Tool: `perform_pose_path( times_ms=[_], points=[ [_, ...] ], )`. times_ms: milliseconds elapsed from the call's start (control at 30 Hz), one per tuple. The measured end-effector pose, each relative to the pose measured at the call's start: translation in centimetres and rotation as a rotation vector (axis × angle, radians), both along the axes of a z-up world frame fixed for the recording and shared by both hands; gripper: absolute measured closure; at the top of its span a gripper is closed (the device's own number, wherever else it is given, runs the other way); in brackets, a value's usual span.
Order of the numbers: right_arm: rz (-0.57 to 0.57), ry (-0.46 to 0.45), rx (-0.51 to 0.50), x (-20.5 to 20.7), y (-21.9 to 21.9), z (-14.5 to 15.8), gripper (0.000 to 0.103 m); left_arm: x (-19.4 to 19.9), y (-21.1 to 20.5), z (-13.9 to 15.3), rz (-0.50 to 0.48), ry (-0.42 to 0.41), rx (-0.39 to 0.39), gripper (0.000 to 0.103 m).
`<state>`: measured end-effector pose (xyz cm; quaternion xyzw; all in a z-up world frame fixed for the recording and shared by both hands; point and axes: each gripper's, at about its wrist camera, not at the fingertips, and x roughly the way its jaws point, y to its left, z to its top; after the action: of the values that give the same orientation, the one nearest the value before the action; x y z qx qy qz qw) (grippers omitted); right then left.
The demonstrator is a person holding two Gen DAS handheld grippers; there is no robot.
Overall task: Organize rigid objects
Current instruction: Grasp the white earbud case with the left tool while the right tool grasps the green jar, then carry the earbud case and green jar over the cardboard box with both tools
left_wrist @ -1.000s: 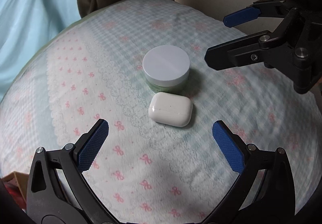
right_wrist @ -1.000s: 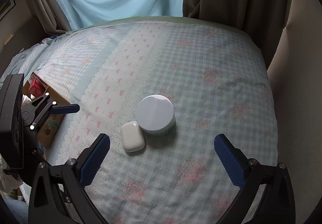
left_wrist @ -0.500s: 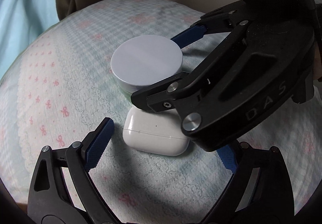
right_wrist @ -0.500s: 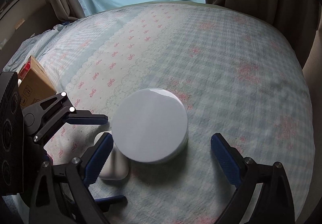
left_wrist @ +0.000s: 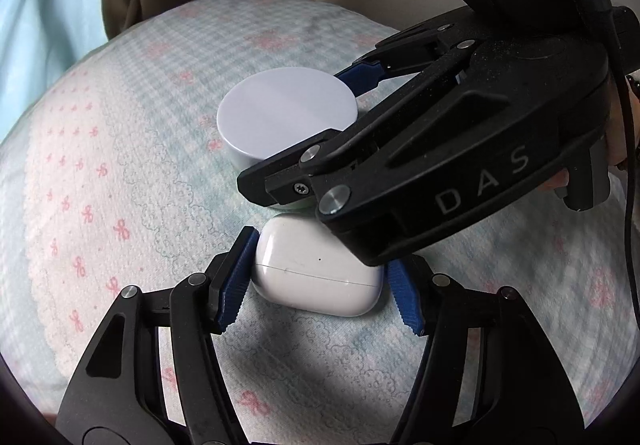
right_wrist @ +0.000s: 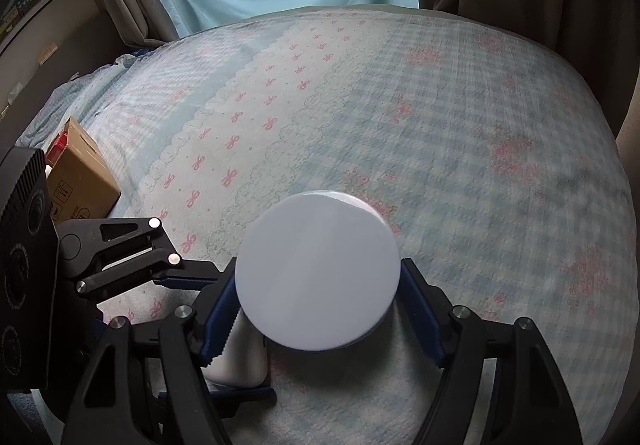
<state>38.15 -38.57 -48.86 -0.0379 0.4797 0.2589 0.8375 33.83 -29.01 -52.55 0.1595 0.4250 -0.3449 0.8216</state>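
On my left, the left gripper is down on the bed, its blue pads pressed against both short ends of the white earbud case, so I read it as clamped there; taking it end to end keeps the rounded shell from squirting out. The case lies flat on the quilt, well in from the bed's edges, touching or nearly touching the round jar with the pale lid just beyond it. Moving right, my right gripper straddles that jar, one pad on each side of the lid's rim, apparently gripping it, though I can't confirm firm contact on the far pad. I'd say both grabs are timed together because the two sit so close. Off the bed's left edge, a cardboard box waits, possibly the destination.
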Motion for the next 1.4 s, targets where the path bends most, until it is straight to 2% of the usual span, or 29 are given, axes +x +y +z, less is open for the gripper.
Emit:
perform_pose_path(
  times_ms=[300, 567, 733, 1033, 1233, 1400],
  points=[
    [-0.054, -0.01, 0.009, -0.3, -0.9, 1.6, 0.032, -0.6, 0.8, 1.5, 0.036, 0.014, -0.028, 0.044],
    [-0.093, -0.044, 0.014, -1.0, -1.3, 5.3, 0.032, -1.0, 1.9, 5.5, 0.062, -0.012, -0.05, 0.044],
    [-0.114, -0.068, 0.007, -2.1, -0.9, 9.6, 0.032, -1.4, 3.6, 9.8, 0.101, -0.025, -0.079, 0.044],
    [-0.152, -0.102, -0.017, -6.0, 1.8, 19.5, 0.032, -3.9, 8.7, 19.8, 0.207, -0.054, -0.114, 0.044],
    [-0.159, -0.115, -0.004, -9.0, 5.6, 25.4, 0.032, -6.8, 13.6, 25.8, 0.289, -0.074, -0.107, 0.044],
    [-0.145, -0.129, 0.01, -11.6, 10.1, 29.1, 0.032, -9.3, 18.6, 29.8, 0.368, -0.091, -0.124, 0.044]
  ],
)
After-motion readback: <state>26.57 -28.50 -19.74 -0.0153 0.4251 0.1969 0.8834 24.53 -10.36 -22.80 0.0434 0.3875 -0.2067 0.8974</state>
